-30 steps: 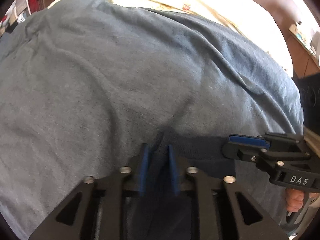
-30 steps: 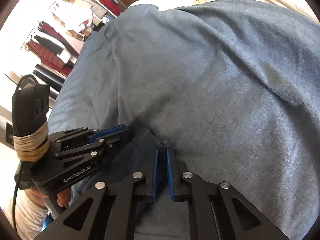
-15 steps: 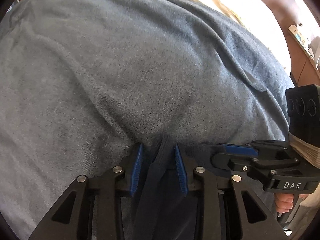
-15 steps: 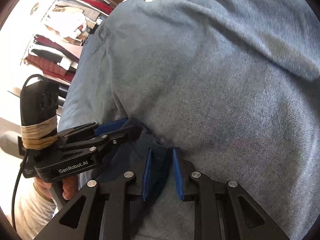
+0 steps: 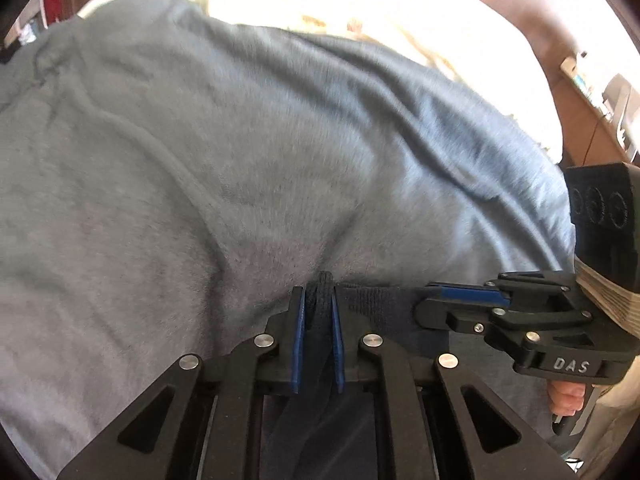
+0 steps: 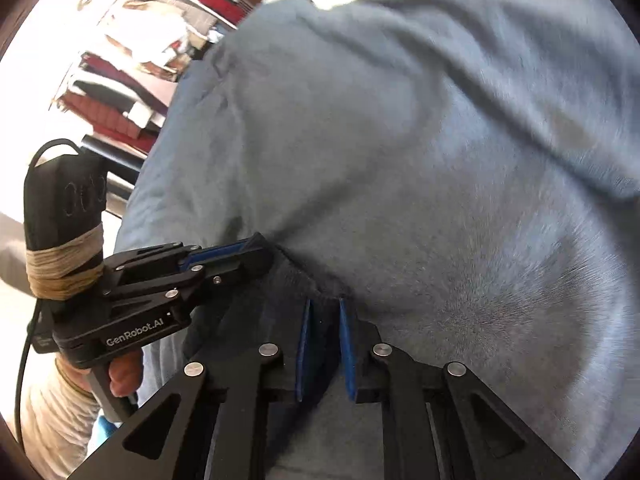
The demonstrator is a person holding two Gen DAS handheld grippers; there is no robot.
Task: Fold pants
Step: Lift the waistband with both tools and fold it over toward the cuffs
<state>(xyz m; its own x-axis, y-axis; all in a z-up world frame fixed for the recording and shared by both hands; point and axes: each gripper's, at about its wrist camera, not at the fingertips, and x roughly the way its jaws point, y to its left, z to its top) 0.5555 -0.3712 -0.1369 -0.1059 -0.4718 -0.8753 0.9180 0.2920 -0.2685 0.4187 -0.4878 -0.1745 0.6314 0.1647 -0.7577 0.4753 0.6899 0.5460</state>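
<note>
The pants are grey-blue knit fabric spread wide over a bed, with a darker waistband at the near edge. My left gripper is shut on a bunched fold of the waistband. My right gripper pinches the same dark waistband a little further along. Each gripper shows in the other's view: the right one at the right of the left wrist view, the left one at the left of the right wrist view. They are close together, side by side.
A cream bedcover lies beyond the pants. A wooden headboard or wall stands at the far right. Shelves with stacked clothes stand at the left. The pants fill most of both views.
Both grippers opened a little half a second ago, then closed again on the waistband. They lifted slightly, and the fabric now pulls into folds toward the jaws.
</note>
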